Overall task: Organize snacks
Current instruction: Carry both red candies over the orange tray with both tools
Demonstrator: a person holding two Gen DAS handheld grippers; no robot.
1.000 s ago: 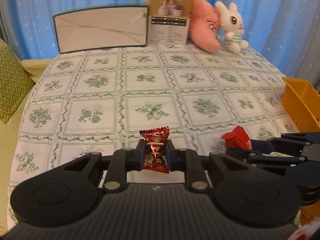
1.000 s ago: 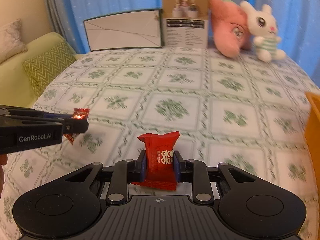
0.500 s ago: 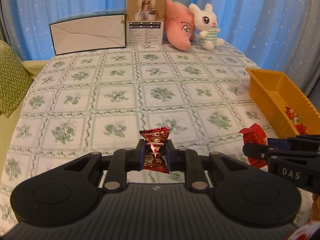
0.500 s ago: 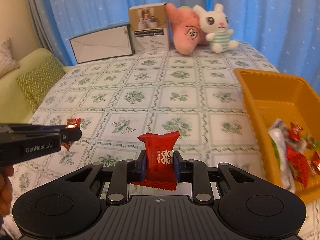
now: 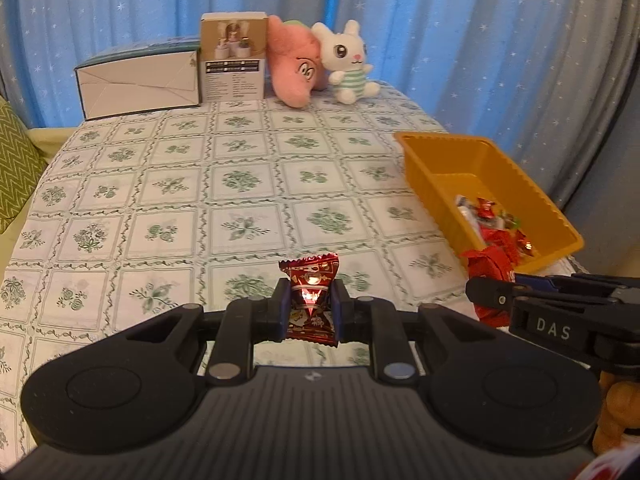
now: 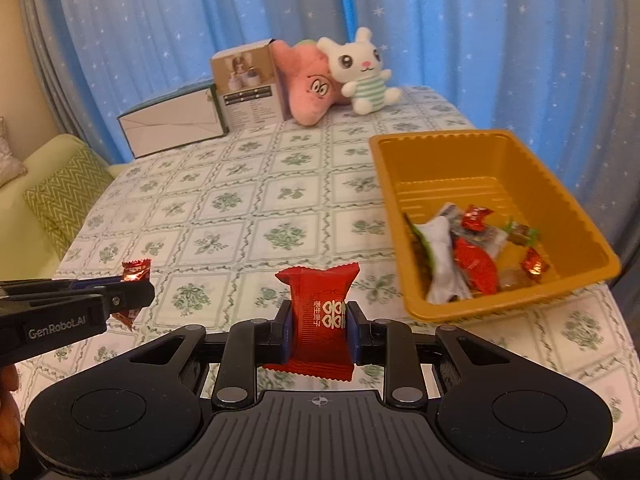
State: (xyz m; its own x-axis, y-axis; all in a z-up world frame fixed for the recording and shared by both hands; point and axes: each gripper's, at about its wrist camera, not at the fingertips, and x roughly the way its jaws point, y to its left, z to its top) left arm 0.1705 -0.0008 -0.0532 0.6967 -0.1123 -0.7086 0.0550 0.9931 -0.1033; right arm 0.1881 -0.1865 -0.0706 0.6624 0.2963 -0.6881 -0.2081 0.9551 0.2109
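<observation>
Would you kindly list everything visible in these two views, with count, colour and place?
Tray: one, orange, table's right side, holding assorted wrapped snacks.
Foil candy: one, dark red, in the left gripper.
Snack packet: one, bright red, in the right gripper.
Flat box: one, white with dark edge, far left of table.
Upright box: one, brown, beside the flat box.
Pink plush: one, far edge.
Bunny plush: one, white, beside the pink plush.
Tablecloth: one, white with green floral squares.
Curtain: blue, starred, behind.
Cushion: one, green zigzag, left.
Left gripper: black, shut.
Right gripper: black, shut.
</observation>
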